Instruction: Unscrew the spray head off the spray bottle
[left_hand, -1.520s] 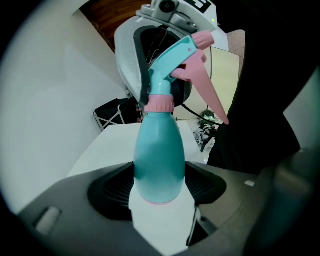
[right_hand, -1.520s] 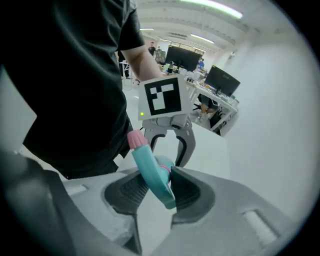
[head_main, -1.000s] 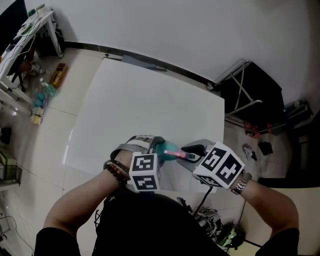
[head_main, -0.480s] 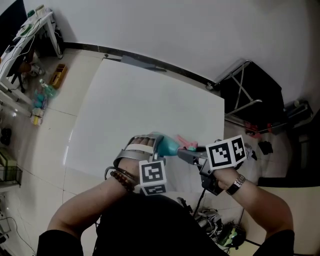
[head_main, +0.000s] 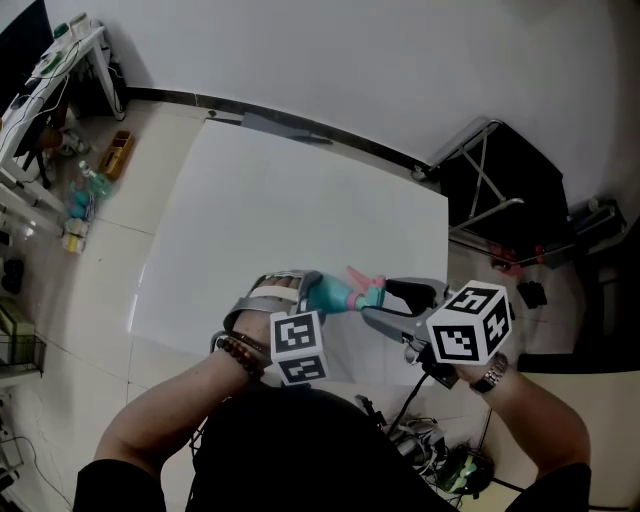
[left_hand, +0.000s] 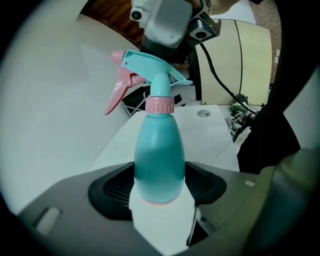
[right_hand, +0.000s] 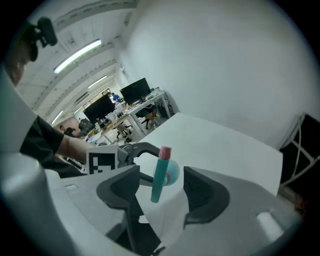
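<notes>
A teal spray bottle (head_main: 328, 293) is held tilted above the near edge of the white table (head_main: 260, 200). My left gripper (head_main: 312, 290) is shut on its body (left_hand: 159, 155). Above the pink collar (left_hand: 160, 105) sits the teal spray head (left_hand: 152, 65) with its pink trigger (left_hand: 117, 90). My right gripper (head_main: 398, 303) is just right of the head. Its jaws have just been opening, and the spray head (right_hand: 161, 172) now lies between them with a gap on each side. In the left gripper view the right gripper (left_hand: 170, 20) shows behind the head.
A black folding stand (head_main: 500, 190) is past the table's right edge. Cables and small items (head_main: 440, 460) lie on the floor near my right arm. Floor clutter (head_main: 80, 190) and a desk (head_main: 70, 40) are far left.
The right gripper rolled, let go of the spray head and opened, drawing slightly to the right. The left gripper kept its hold on the bottle and barely moved.
</notes>
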